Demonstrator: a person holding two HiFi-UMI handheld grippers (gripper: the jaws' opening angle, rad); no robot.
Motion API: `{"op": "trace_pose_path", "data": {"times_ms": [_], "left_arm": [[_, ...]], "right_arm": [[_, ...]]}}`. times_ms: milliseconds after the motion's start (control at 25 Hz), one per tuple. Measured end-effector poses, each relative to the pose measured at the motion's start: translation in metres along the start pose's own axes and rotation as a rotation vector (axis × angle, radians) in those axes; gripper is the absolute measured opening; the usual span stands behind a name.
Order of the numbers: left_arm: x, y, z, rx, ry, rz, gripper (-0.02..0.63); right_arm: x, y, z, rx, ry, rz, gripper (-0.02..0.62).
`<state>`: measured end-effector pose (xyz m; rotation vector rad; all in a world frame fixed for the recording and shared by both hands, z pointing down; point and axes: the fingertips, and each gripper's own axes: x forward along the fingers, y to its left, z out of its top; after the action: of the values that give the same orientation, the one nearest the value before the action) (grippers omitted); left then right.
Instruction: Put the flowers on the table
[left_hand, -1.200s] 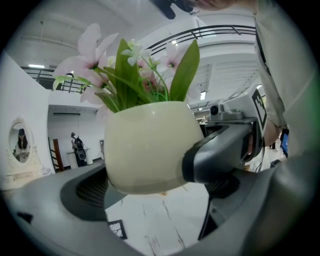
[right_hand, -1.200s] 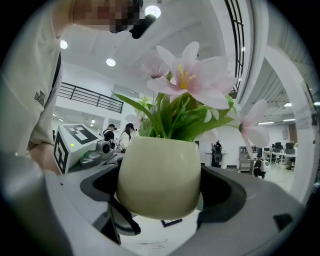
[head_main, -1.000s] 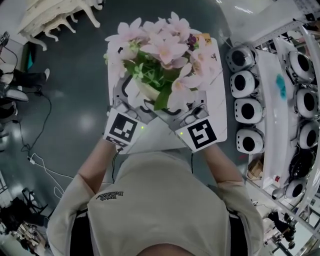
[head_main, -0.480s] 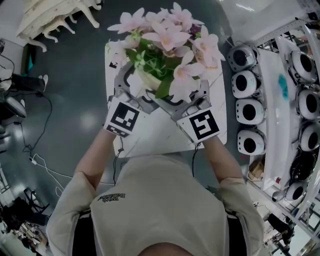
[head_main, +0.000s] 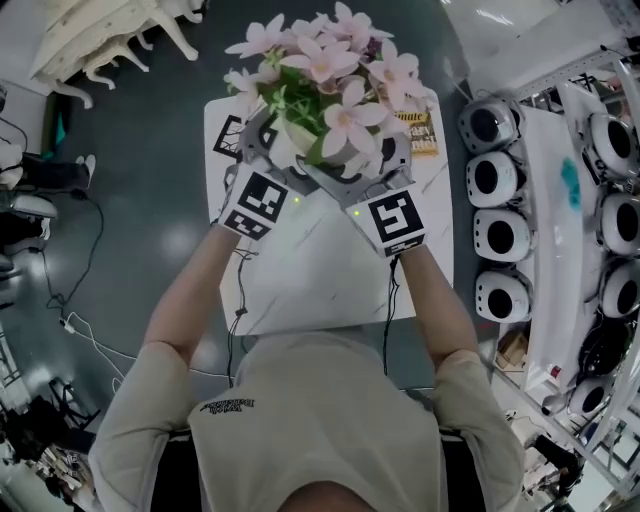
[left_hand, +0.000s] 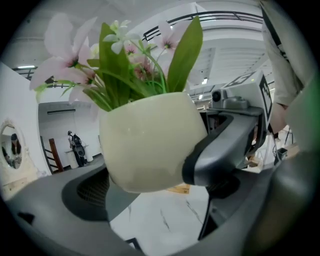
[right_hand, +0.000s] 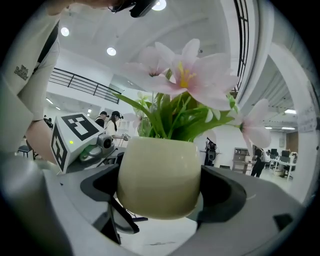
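Your left gripper (head_main: 272, 150) and right gripper (head_main: 368, 165) each clamp the cream flower pot (right_hand: 160, 177) between their jaws. You've carried it forward from your chest, over the marble table (head_main: 320, 285) (it hangs clear of the top), so lowering likely comes next.

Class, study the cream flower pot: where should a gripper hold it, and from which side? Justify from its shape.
Take the pot by its rounded belly, jaws level, from the side: flowers crowd the top. The left gripper and right gripper do so.
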<state>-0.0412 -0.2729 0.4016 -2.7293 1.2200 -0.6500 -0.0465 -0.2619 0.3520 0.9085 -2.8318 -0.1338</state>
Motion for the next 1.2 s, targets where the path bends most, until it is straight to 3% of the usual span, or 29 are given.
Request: {"op": "trace_pose_path", "data": {"times_ms": [480, 880, 1200], "left_arm": [[0.099, 0.038, -0.083, -0.013, 0.068, -0.074, 0.572], [0.163, 0.052, -0.168, -0.008, 0.230, -0.091, 0.572], [0.184, 0.064, -0.216, 0.032, 0.326, -0.110, 0.572]], "right_arm": [[0.068, -0.062, -0.098, 0.051, 0.041, -0.026, 0.494], [0.111, -0.094, -0.187, 0.116, 0.082, -0.031, 0.494], [0.139, -0.099, -0.231, 0.163, 0.085, -0.035, 0.494]]}}
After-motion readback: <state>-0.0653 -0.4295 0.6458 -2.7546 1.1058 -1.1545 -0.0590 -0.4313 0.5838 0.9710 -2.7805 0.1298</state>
